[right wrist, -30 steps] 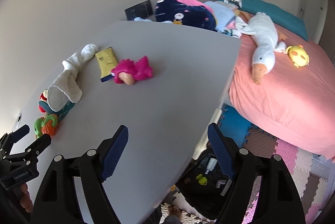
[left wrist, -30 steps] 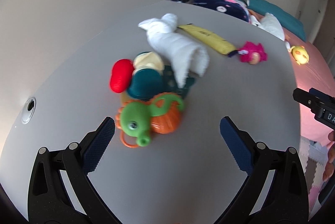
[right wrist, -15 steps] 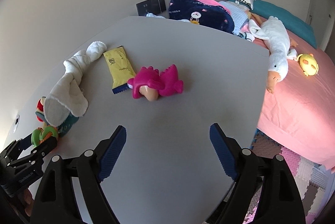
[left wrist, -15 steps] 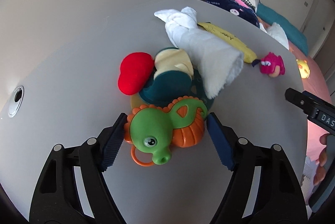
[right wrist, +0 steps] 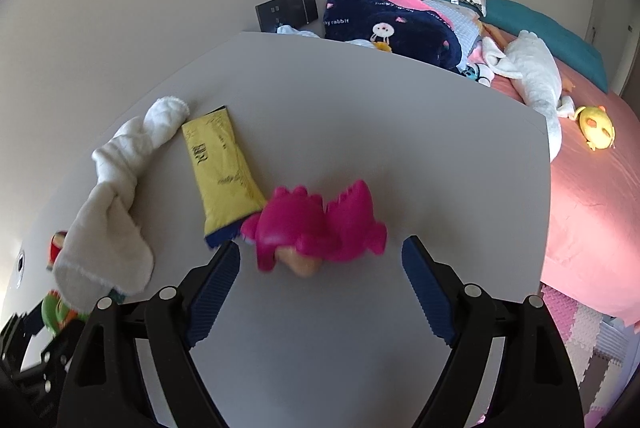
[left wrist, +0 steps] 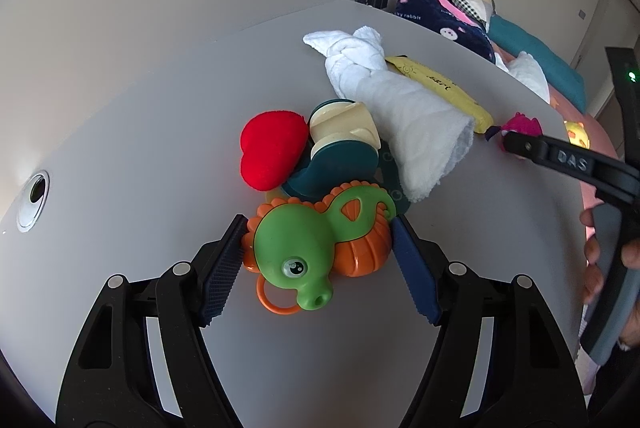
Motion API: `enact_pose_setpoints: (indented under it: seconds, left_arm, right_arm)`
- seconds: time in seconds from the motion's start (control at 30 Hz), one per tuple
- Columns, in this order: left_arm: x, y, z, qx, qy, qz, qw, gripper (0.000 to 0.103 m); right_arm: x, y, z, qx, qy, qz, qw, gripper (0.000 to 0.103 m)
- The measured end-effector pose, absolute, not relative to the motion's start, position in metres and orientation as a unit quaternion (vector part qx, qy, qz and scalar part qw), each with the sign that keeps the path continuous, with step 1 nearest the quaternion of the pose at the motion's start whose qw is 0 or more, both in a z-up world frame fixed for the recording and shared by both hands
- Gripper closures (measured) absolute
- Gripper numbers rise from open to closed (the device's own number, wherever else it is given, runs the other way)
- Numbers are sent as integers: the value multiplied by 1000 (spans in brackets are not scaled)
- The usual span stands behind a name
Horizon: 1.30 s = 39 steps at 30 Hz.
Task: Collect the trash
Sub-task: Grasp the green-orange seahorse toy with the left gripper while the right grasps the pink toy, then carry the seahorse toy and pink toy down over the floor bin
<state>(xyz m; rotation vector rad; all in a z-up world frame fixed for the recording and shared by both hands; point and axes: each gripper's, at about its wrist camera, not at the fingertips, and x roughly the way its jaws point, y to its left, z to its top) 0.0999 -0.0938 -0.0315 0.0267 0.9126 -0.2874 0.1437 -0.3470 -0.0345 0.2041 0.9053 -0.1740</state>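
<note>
A green and orange seahorse rattle (left wrist: pixel 316 244) lies on the grey table (left wrist: pixel 160 115). My left gripper (left wrist: pixel 320 260) has closed around it, both pads touching its sides. A pink toy (right wrist: pixel 316 228) lies on the table just ahead of my right gripper (right wrist: pixel 320 288), which is open and empty. A yellow wrapper (right wrist: pixel 220 167) and a white rolled cloth (right wrist: pixel 112 195) lie to the left of the pink toy; they also show in the left wrist view, the wrapper (left wrist: pixel 440 87) behind the cloth (left wrist: pixel 400 115).
A red plush heart (left wrist: pixel 272 151) and a teal and cream toy (left wrist: pixel 340 151) sit behind the rattle. A pink bed (right wrist: pixel 592 187) with a white goose plush (right wrist: pixel 536 67) and a yellow toy (right wrist: pixel 596 127) stands right of the table. A cable hole (left wrist: pixel 34 193) is at left.
My left gripper moved forward over the rattle and closed onto it. My right gripper moved forward toward the pink toy and stays open.
</note>
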Motion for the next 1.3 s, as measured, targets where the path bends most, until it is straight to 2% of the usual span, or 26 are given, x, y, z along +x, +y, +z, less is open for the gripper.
enact_pose_setpoints:
  seconds: [0.17, 0.2, 0.23, 0.63, 1.3]
  left_arm:
    - [100, -92, -32, 11, 441, -140, 886, 33]
    - [101, -92, -32, 10, 442, -140, 886, 33]
    - [101, -92, -32, 10, 441, -141, 886, 33]
    - [99, -94, -31, 13, 440, -141, 887, 33]
    - [56, -123, 0, 12, 415, -178, 892, 33]
  right_arm:
    - [149, -353, -39, 113, 434, -91, 889, 21]
    - [148, -354, -38, 114, 431, -92, 890, 24]
    - [148, -354, -37, 111, 430, -94, 891, 33]
    - [129, -356, -31, 116, 428, -89, 892, 33]
    - [54, -354, 9, 99, 403, -74, 907, 33]
